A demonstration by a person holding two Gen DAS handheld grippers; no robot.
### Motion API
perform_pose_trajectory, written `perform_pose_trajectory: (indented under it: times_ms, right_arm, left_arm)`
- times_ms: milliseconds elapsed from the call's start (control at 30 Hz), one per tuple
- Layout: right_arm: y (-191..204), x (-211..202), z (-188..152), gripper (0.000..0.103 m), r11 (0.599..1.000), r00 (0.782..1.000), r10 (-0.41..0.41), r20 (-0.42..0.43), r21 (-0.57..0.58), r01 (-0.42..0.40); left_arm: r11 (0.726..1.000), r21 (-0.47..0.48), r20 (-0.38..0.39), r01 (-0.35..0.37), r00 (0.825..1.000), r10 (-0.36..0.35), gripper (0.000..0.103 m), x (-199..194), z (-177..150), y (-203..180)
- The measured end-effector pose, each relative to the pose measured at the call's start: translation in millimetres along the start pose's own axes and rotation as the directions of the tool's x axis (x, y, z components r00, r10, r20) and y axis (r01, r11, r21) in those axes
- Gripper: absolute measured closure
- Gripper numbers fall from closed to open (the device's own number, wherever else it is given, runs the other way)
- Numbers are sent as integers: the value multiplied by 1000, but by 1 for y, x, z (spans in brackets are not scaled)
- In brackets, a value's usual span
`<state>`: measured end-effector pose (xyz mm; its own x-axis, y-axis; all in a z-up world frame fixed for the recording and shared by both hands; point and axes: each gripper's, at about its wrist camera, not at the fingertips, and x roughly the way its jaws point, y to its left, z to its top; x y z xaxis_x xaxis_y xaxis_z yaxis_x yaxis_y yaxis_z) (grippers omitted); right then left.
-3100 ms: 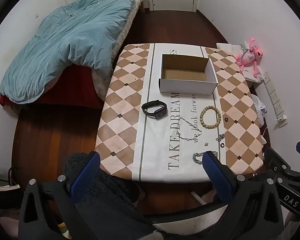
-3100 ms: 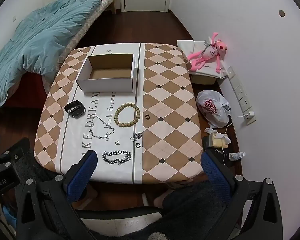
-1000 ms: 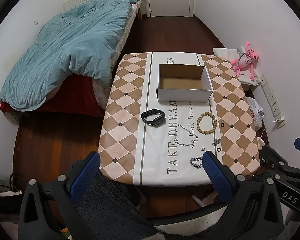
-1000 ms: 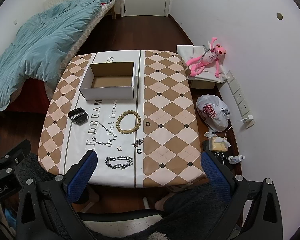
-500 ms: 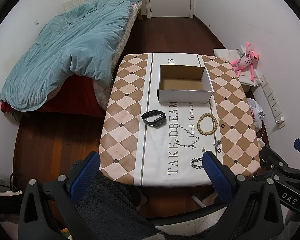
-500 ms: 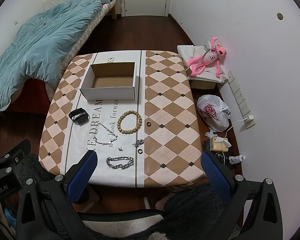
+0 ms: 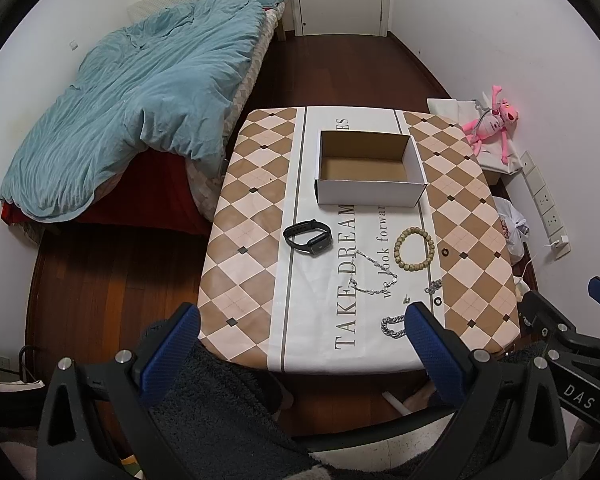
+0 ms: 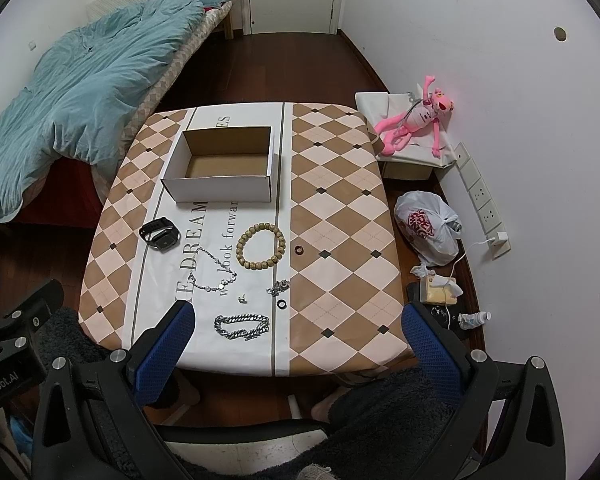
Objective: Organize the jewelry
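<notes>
Step in hand: approach, nothing lifted yet; judged to be the very start of the task.
Left gripper (image 7: 300, 332): released, jaws wide apart, empty, held above the worktop's 6 o'clock edge.
Right gripper (image 8: 296, 334): released, jaws wide apart, empty, same height, well clear of every piece.
Worktop (image 8: 336, 208): chequered cloth with a white printed centre strip.
Box (image 8: 224, 170): open white cardboard, at 12 o'clock on the strip; interior bare, nothing in it.
Watch band (image 8: 159, 233): black, at 10 o'clock from the loose pieces.
Bead bracelet (image 8: 261, 245): wooden, just below the box.
Thin chain (image 8: 210, 270): silver, spread loosely at centre.
Heavy link bracelet (image 8: 242, 326): silver, nearest the 6 o'clock edge, between the right gripper's fingers in that view.
Small items: dark ring (image 8: 299, 249), second ring (image 8: 281, 303), small clasp piece (image 8: 279, 287), tiny stud (image 8: 242, 299).
Handling advice: likely take the link bracelet first; descend straight, pinch across its bunched links, lift clear before travelling to the box. Rings and stud lie flat and may slip.
</notes>
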<state>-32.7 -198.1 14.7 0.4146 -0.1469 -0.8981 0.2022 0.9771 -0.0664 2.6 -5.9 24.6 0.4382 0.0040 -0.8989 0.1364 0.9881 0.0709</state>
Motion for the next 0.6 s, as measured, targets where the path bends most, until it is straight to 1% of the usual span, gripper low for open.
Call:
perform_pose_trajectory:
  times_ms: [267,333,400,433,533,600]
  right_arm:
    - [-2,2,0,0,1000,1000,-1,3,7,1]
    - [-3,8,3,0,1000,1000,-4,-2,16,4]
    - [-6,18,7,0,1000,1000,0,-15,30,1]
    - [-8,26,10,0,999,1000,2,-25,39,-1]
    - [-16,49,15,0,998,999,6,-39,62,-4]
    - [-17,68,21,0,998,999,1,-54,70,2]
  left_arm:
    - [1000,-3,6,1,1000,-1,0,1,0,0]
    - [1000,-6,9,5,1000,-5,0,4,3,2]
    - [1000,-12,22,-9,1000,10,0,11,7,5]
    - [1000,-10,32,-21,999,21,0,16,11,5]
    - [998,-4,29,-58,998,58,0,40,19,7]
    - [997,-2,5,-80,997,80,0,61,25,7]
